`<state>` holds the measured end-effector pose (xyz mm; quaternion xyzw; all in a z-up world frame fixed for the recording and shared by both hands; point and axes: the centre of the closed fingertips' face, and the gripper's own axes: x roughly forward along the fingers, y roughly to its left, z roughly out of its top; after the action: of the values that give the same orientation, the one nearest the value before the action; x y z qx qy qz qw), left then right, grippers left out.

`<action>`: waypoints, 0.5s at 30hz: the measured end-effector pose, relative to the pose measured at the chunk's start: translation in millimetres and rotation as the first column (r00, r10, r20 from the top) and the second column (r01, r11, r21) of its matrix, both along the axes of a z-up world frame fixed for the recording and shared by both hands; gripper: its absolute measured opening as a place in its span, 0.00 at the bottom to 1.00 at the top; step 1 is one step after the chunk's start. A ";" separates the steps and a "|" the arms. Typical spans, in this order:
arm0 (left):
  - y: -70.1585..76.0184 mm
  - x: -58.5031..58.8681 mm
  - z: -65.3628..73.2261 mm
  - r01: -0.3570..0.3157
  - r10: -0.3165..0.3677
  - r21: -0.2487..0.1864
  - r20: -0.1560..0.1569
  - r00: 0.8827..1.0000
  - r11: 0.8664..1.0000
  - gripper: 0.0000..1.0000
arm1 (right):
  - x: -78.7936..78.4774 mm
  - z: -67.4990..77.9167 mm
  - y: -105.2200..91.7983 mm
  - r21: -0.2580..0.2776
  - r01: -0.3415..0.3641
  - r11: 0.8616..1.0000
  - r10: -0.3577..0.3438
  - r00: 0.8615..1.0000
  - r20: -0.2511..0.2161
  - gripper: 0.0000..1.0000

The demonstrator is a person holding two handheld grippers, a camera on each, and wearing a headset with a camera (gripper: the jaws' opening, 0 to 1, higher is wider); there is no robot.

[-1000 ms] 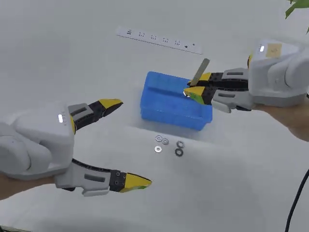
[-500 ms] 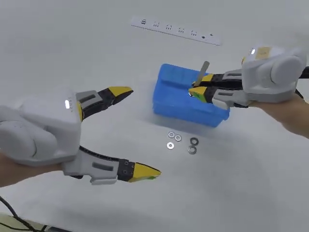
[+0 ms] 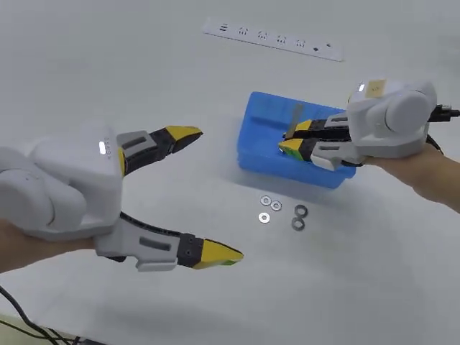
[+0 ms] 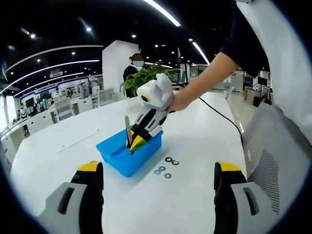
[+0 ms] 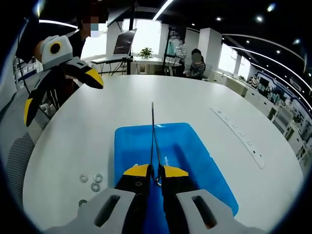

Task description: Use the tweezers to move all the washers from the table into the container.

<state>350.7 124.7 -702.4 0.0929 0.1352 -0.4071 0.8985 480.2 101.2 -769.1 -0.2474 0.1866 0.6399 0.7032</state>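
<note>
head view: my left gripper [image 3: 217,192] is nearest me, left of the work, its yellow-tipped jaws spread wide apart and holding nothing. it is as idle as it was a second ago.

next along, five small flat metal washers [image 3: 276,206] lie in a loose cluster on the white table [image 3: 144,65], just in front of the shallow blue plastic container [image 3: 287,171] and not touching it. the whole picture has slid sideways since the earlier frames, which is my head moving. against the container, the cluster has the same count and the same layout.

over the container, the thin grey metal tweezers [image 3: 295,118] have changed. a second ago they stood up past the far rim. now they are tipped lower and lie within the container's outline.

my right gripper [image 3: 291,140] has its jaws clamped together on the tweezers' handle end, and it has crept further in over the blue floor. right gripper view: the tweezers run straight ahead, edge-on, above the tray.

i cannot tell whether the tips carry a washer; too small to read.

judgement: this looks like the drop-off end of one transfer. five washers remain on the table, so the task is still far from done. the next pick means swinging the right gripper back toward me to the cluster.
</note>
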 end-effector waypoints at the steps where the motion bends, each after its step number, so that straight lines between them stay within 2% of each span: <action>1: -1.3 0.1 2.9 0.000 0.000 -0.025 -0.002 1.000 1.000 1.00 | 0.5 0.2 -1.6 0.000 0.001 1.000 -0.001 1.000 0.001 0.10; 2: -1.5 1.1 4.8 -0.009 0.009 -0.040 -0.003 1.000 0.999 1.00 | 0.7 1.0 -2.3 0.004 0.003 1.000 -0.003 1.000 -0.002 0.10; 5: 0.5 3.2 5.3 -0.031 0.030 -0.040 -0.004 1.000 0.999 1.00 | 1.3 3.8 -4.7 0.014 0.013 1.000 -0.013 1.000 -0.008 0.10; 9: 2.1 5.2 5.8 -0.035 0.035 -0.036 -0.007 0.999 0.999 1.00 | 1.7 9.5 -6.9 0.027 0.017 0.999 -0.017 1.000 -0.009 0.10; 11: 0.8 7.4 9.6 -0.022 0.022 -0.049 0.003 1.000 0.999 1.00 | 2.7 14.9 -7.1 0.041 0.021 0.999 -0.020 1.000 -0.008 0.10; 12: -0.6 10.8 13.3 -0.023 0.024 -0.066 0.011 1.000 0.998 1.00 | 2.7 17.5 -7.2 0.045 0.020 0.999 -0.020 1.000 -0.007 0.10; 15: -2.2 22.7 17.8 -0.033 0.035 -0.084 0.022 0.999 0.996 0.99 | 1.4 21.7 -8.0 0.036 0.004 0.999 -0.005 1.000 0.016 0.10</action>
<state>373.4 122.5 -684.6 0.0578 0.1090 -0.3957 0.9100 481.5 93.2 -747.4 -0.2393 0.1701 0.6395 0.7105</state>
